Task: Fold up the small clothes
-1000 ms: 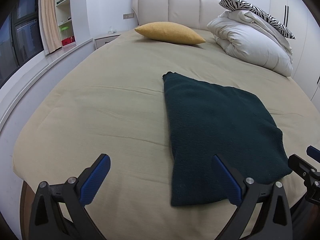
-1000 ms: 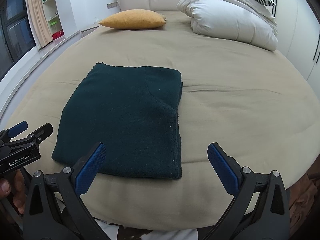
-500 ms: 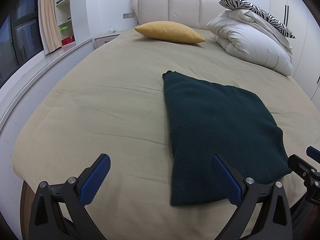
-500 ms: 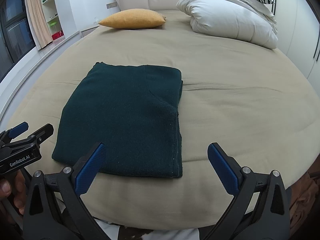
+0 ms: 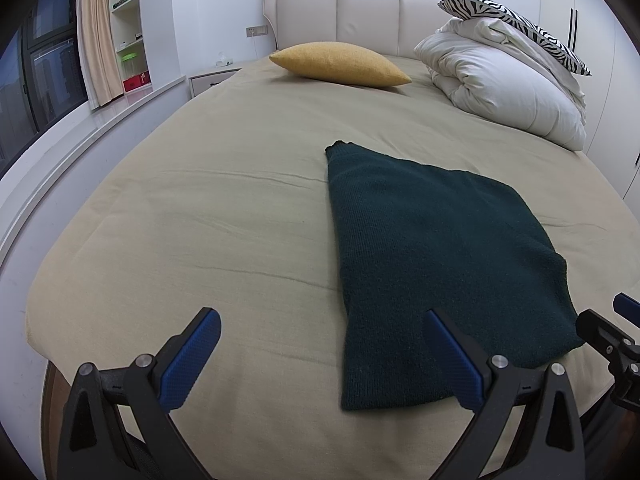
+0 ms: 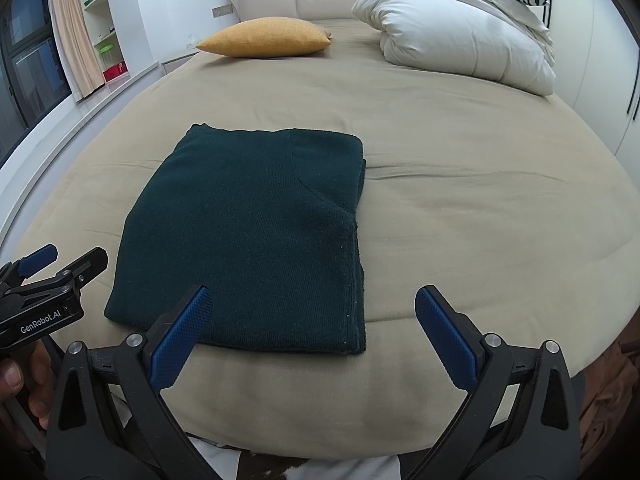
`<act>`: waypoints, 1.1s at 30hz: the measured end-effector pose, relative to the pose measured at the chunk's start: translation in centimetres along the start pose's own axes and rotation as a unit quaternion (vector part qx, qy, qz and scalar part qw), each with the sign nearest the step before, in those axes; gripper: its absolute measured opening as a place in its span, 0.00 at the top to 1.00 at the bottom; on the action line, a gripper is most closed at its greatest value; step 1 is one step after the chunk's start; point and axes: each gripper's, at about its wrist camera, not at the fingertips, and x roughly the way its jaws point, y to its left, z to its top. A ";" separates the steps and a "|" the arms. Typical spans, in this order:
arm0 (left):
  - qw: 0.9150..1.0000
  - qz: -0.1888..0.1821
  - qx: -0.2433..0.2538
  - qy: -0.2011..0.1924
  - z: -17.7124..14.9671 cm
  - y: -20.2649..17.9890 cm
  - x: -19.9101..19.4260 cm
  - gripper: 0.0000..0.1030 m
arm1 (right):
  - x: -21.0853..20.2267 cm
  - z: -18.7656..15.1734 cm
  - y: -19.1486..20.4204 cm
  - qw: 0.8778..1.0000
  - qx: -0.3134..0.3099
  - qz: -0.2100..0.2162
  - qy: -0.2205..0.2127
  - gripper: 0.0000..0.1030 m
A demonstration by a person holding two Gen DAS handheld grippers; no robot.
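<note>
Your left gripper [image 5: 320, 354] and right gripper [image 6: 312, 330] both gaped wide, empty, at the bed's [image 6: 480, 200] near edge; the folded green garment [image 6: 256, 232] lay flat there, its underlayers hidden.

Folded garment [image 6: 256, 232] on bed [image 6: 460, 208]; cushion [image 6: 264, 38] and duvet [image 6: 460, 40] behind

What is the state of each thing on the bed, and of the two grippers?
Garment: folded, flat on the bed, not held.
Yellow pillow: lying by the headboard.
Duvet: bundled, with a zebra pillow on top.
Left gripper: jaws open, empty.
Right gripper: jaws open, empty.
</note>
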 end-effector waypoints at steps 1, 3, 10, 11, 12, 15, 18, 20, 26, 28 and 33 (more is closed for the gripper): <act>1.000 0.000 0.000 0.000 0.0 0.0 0.0 0.00 | 0.0 0.0 0.0 1.000 0.000 0.000 0.000 0.00; 1.000 0.000 0.000 0.001 0.0 0.0 0.0 0.00 | 0.0 0.0 0.0 1.000 0.000 0.000 0.000 0.00; 1.000 0.001 0.001 0.001 -0.1 -0.1 0.0 0.00 | 0.0 0.0 0.0 1.000 0.000 0.001 0.000 0.00; 1.000 0.000 0.001 0.002 -0.2 0.0 0.1 0.00 | 0.0 0.0 0.0 1.000 0.000 0.000 0.000 0.00; 1.000 0.000 0.001 0.001 -0.2 0.0 0.1 0.00 | 0.0 0.0 0.0 1.000 0.000 0.000 0.000 0.00; 1.000 0.000 0.002 0.002 -0.2 0.0 0.2 0.00 | 0.0 0.0 0.1 1.000 0.001 0.000 -0.001 0.00; 1.000 0.000 0.002 0.002 -0.2 0.0 0.2 0.00 | 0.0 0.0 0.0 1.000 0.001 0.001 0.000 0.00; 1.000 0.000 0.002 0.001 -0.2 0.0 0.2 0.00 | 0.0 0.0 0.1 1.000 0.002 0.001 0.000 0.00; 1.000 0.000 0.001 0.001 -0.2 -0.1 0.2 0.00 | 0.0 0.0 0.4 1.000 0.003 0.001 0.000 0.00; 1.000 0.000 0.002 0.002 -0.2 -0.1 0.2 0.00 | 0.0 -0.1 0.4 1.000 0.003 0.000 0.000 0.00; 1.000 0.000 0.002 0.002 -0.2 -0.1 0.2 0.00 | 0.0 -0.1 0.4 1.000 0.004 0.000 0.000 0.00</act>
